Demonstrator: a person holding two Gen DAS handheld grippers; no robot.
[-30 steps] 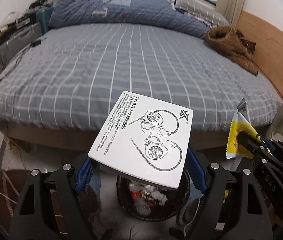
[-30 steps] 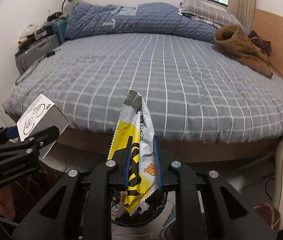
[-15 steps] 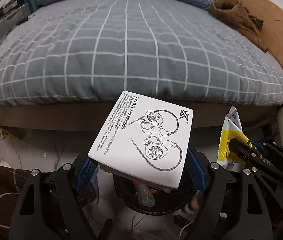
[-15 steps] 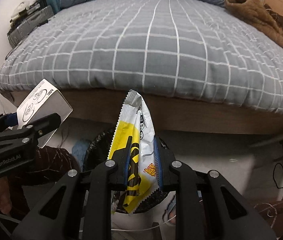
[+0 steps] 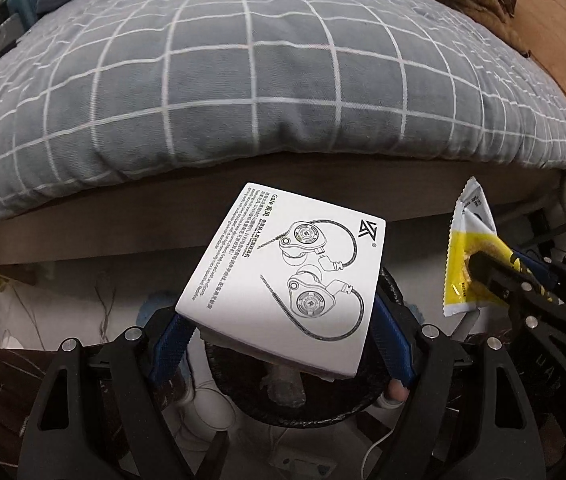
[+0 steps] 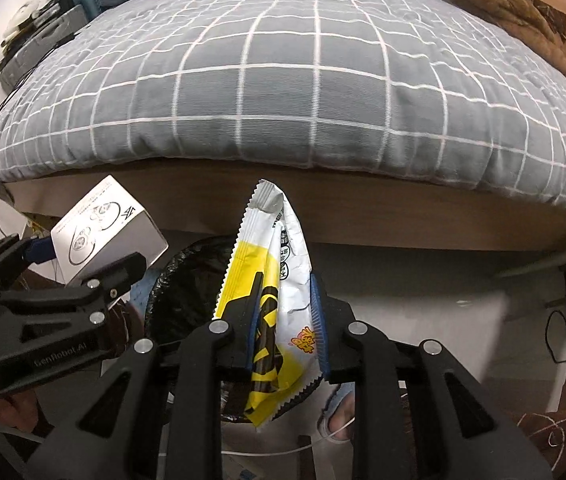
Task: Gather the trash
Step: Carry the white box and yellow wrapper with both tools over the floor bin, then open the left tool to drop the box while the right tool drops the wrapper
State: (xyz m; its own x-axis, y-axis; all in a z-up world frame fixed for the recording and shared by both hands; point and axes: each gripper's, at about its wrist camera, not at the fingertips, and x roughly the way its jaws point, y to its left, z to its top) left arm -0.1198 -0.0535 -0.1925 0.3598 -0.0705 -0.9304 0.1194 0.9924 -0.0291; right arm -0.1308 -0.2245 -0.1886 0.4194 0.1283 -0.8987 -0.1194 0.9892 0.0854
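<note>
My left gripper is shut on a white earphone box with a line drawing of earphones on it. It holds the box right above a black-lined trash bin on the floor. My right gripper is shut on a yellow and white snack wrapper and holds it upright over the bin. The box and left gripper show at the left of the right wrist view. The wrapper shows at the right of the left wrist view.
A bed with a grey checked cover lies just ahead, its wooden frame close above the bin. A brown garment lies at the bed's far right. Cables run on the floor at right.
Both grippers have tilted down and moved lower toward the floor, each keeping its hold. The bin now lies right below the box and the wrapper.
</note>
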